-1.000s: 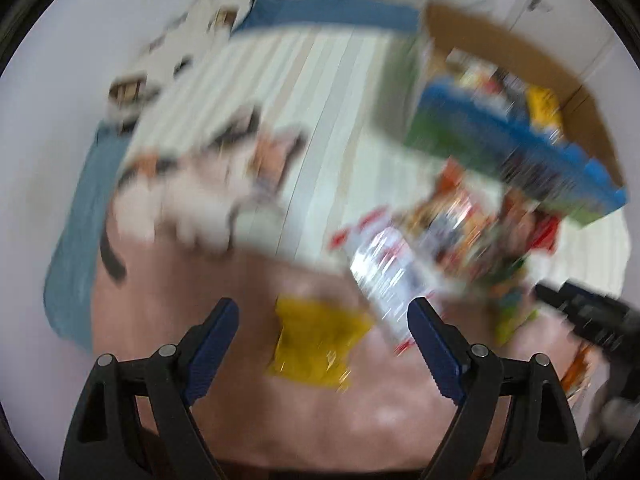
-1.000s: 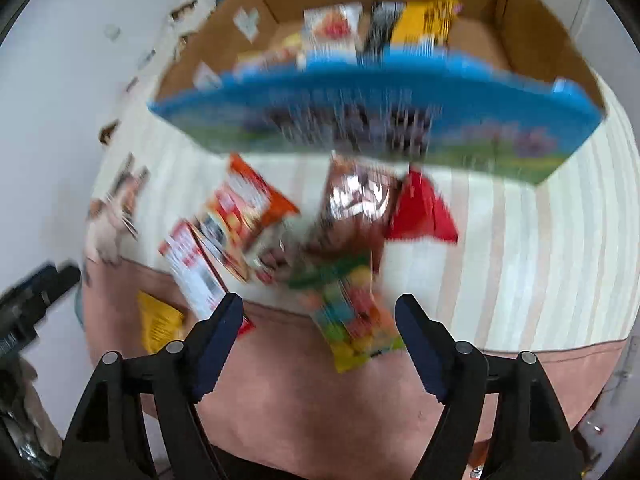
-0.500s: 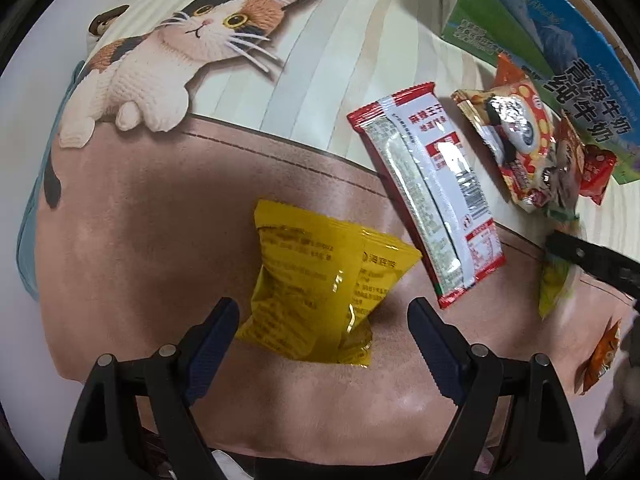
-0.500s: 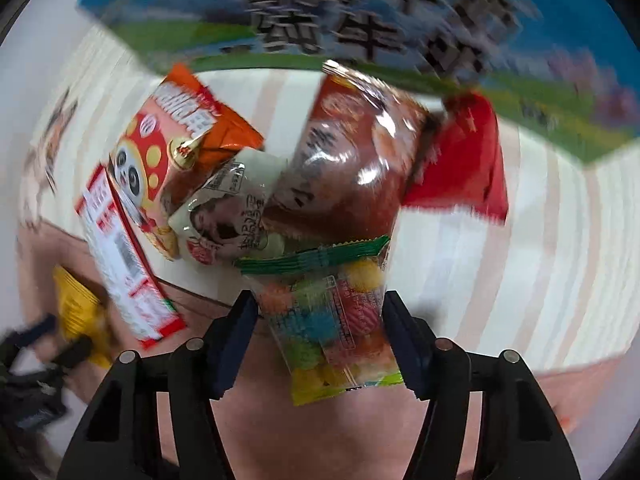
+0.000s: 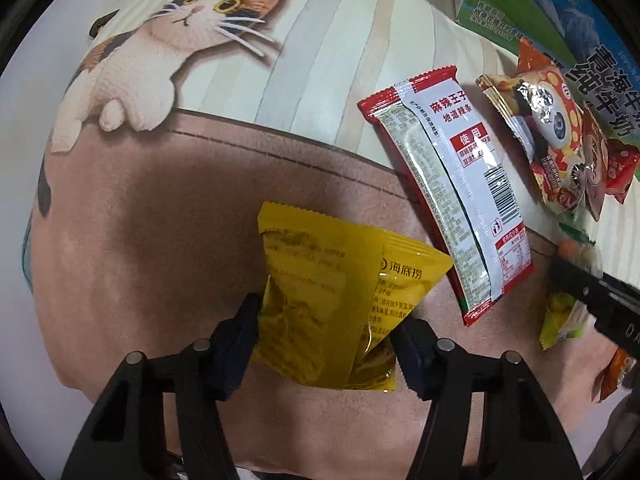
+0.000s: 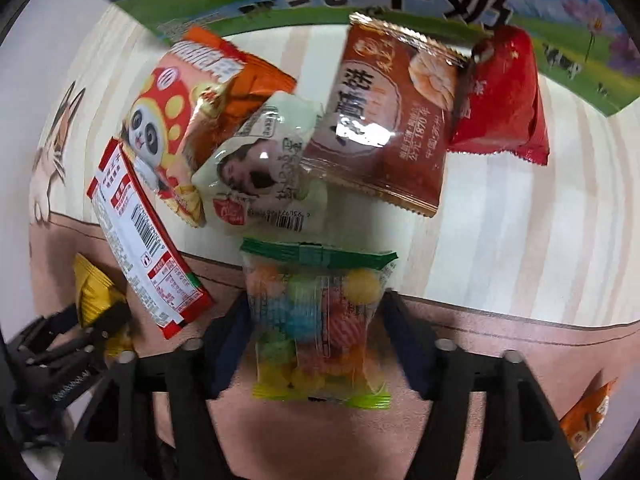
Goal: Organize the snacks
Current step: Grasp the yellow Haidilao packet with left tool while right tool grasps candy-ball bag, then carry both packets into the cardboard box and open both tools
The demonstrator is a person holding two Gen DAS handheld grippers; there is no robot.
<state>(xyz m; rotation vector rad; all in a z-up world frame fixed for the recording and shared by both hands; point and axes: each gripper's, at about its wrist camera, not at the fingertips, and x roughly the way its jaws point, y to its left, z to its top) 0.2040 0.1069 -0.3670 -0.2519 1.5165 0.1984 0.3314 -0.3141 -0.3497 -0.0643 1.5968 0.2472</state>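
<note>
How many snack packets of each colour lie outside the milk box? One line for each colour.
yellow packet: 1
red-and-white packet: 1
orange packets: 2
pale green packet: 1
brown packet: 1
red packet: 1
clear candy bag: 1
Total: 8

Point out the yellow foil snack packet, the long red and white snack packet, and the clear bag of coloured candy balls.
Yellow foil snack packet [image 5: 320, 292]: left wrist view, middle of its printed back.
Long red and white snack packet [image 5: 452, 196]: left wrist view, middle of its back panel.
Clear bag of coloured candy balls [image 6: 318, 320]: right wrist view, centre of the clear window.
</note>
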